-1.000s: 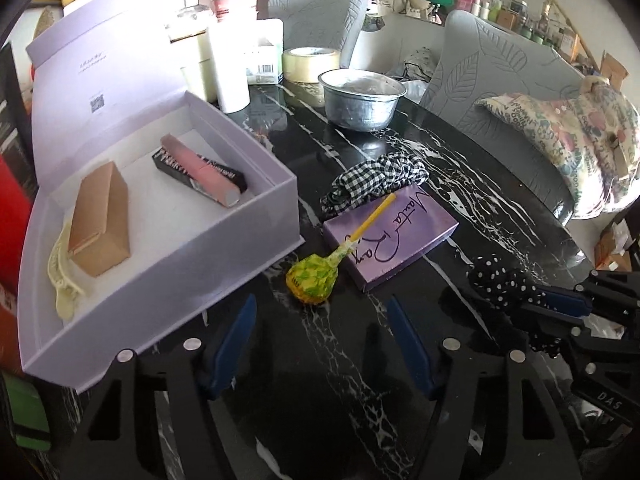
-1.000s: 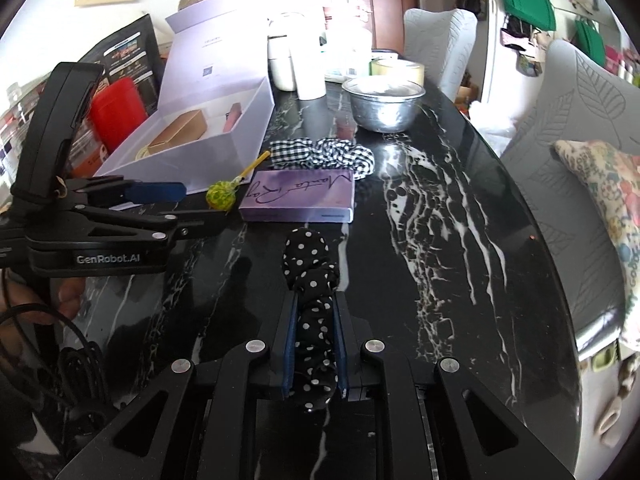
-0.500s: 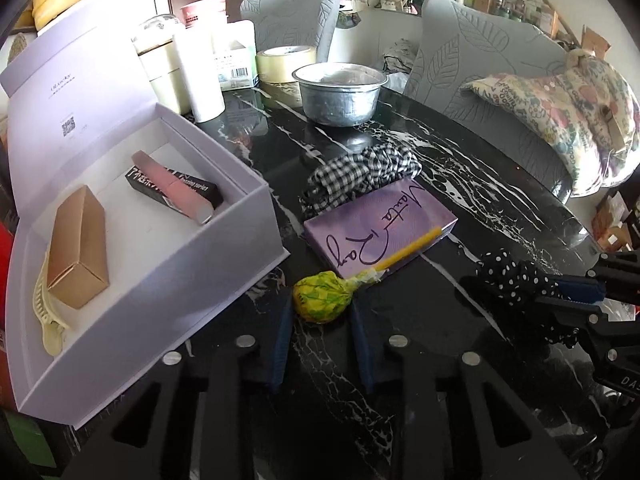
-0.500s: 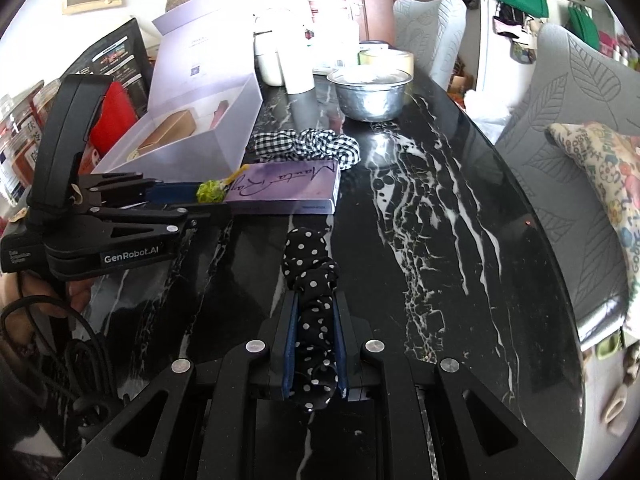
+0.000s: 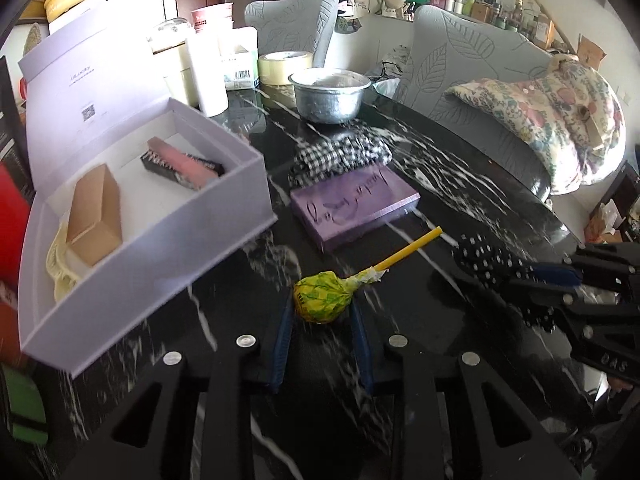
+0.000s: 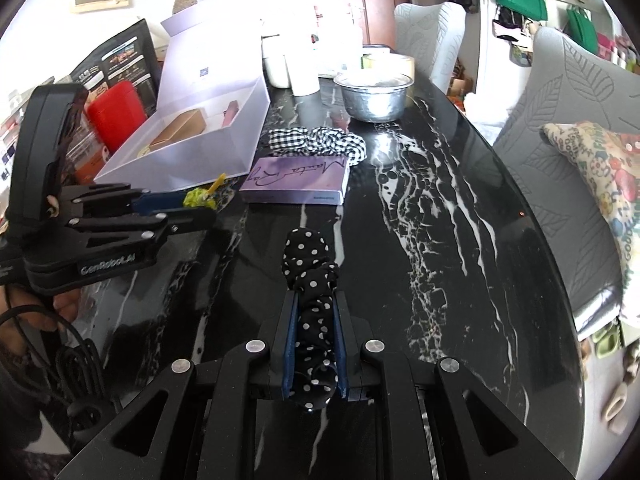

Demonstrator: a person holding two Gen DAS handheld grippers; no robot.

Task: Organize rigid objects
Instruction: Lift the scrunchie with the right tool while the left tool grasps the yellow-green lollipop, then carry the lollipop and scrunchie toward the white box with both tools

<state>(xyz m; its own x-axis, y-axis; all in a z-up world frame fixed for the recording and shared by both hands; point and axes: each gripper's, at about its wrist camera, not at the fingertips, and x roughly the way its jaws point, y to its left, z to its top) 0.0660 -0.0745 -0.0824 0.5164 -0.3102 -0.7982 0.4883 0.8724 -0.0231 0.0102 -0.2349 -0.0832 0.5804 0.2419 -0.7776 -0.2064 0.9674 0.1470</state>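
Left tool [image 5: 322, 312]: jaws just drawn in, pads now pressed on the wrapped yellow-green head of the lollipop [image 5: 323, 297], yellow stick slanting ahead and to the right.
Right tool [image 6: 314, 320]: clamped narrow on a black polka-dot scrunchie [image 6: 310, 276], one loop bulging ahead of the fingertips.
Bench [image 6: 440, 240]: black marble with white veining, under both tools.
Purple box [image 5: 354, 206]: flat on the bench just ahead of the left tool, handwriting on the lid; ahead and slightly left of the right tool.
Checked scrunchie [image 5: 340, 154]: black-and-white, touching the far edge of the purple box.
Lavender box [image 5: 140, 248]: open, lid upright, ahead and to the left of the left tool.
Contents: brown carton [image 5: 94, 220], pink-and-black pack [image 5: 182, 162], cream hair clip [image 5: 60, 268] along the near wall beside the carton.
Metal bowl [image 5: 330, 94]: farther ahead, past the checked scrunchie.
Tape roll [image 5: 285, 66]: behind the bowl, near white containers.
Person's hand [image 6: 66, 304]: partly visible under the left tool's body, from the right wrist view.
Background: grey leaf-pattern chairs, a floral cushion [image 5: 560, 116] on one.
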